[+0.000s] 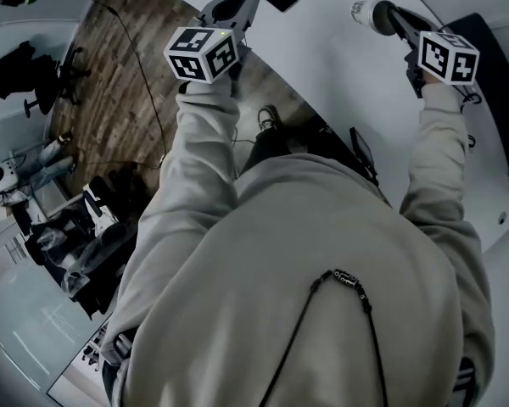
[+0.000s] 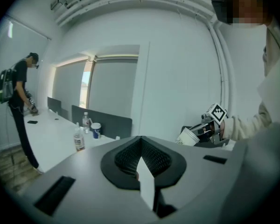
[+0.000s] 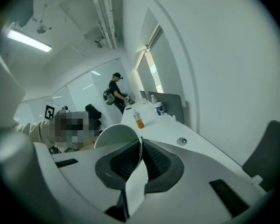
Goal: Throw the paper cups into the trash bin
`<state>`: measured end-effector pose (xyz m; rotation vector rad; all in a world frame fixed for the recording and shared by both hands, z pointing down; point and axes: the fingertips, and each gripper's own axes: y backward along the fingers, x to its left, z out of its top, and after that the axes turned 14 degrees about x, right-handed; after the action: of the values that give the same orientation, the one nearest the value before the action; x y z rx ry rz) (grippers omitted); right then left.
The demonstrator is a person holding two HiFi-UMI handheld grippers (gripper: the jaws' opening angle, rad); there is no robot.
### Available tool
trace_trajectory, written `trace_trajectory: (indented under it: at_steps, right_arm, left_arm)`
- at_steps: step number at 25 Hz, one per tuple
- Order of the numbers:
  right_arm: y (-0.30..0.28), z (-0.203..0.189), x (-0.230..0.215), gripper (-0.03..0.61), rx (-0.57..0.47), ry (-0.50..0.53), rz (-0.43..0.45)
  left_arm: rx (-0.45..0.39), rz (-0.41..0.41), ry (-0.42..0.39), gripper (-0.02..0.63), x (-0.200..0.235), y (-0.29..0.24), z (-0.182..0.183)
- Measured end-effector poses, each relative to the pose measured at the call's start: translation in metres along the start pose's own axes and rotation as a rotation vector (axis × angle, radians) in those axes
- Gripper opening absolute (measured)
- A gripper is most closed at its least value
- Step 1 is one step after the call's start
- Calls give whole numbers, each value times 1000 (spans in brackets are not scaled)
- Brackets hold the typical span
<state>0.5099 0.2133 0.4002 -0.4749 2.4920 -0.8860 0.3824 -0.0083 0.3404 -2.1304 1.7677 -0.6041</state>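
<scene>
White desk (image 1: 339, 75) lies ahead of you, with wood floor (image 1: 119, 66) off to its left. Nearest you, your left gripper (image 2: 141, 148) has its jaws pressed together with nothing that you can make out between them, while your right gripper (image 3: 141, 146) is clamped on the rim of a paper cup (image 3: 115, 136). Farther along the desk, an orange-filled bottle (image 3: 138, 120) and a blue-and-white cup (image 3: 159, 108) stand near a grey divider (image 3: 170, 104), and at the far end a person with a backpack (image 3: 114, 94) stands at the desk.
</scene>
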Motion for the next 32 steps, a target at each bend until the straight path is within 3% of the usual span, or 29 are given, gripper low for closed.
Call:
trace_trajectory:
  at_steps: [6,9,15,23,27,32]
  right_arm:
    - [-83,45,111,41,22,145,113]
    - [-113,60,169,41,47,209,131]
    - [-183,90,275,40,106,325,190]
    - [-265,124,444,41,123,438,274]
    - [-306,142,524,41,116,484,327]
    - [-351,150,639,40,124,586,443]
  left_arm:
    - [-73,166,100,3,103,104,-44]
    - [-115,217,169,3,150,155,-69]
    - [-172,273,228,3,220,232,-98]
    - [-154,345,208,3,298,359,-145]
    - [-131,424,224,3,342,432,-180]
    - [-192,546,281,3,388,521,-213]
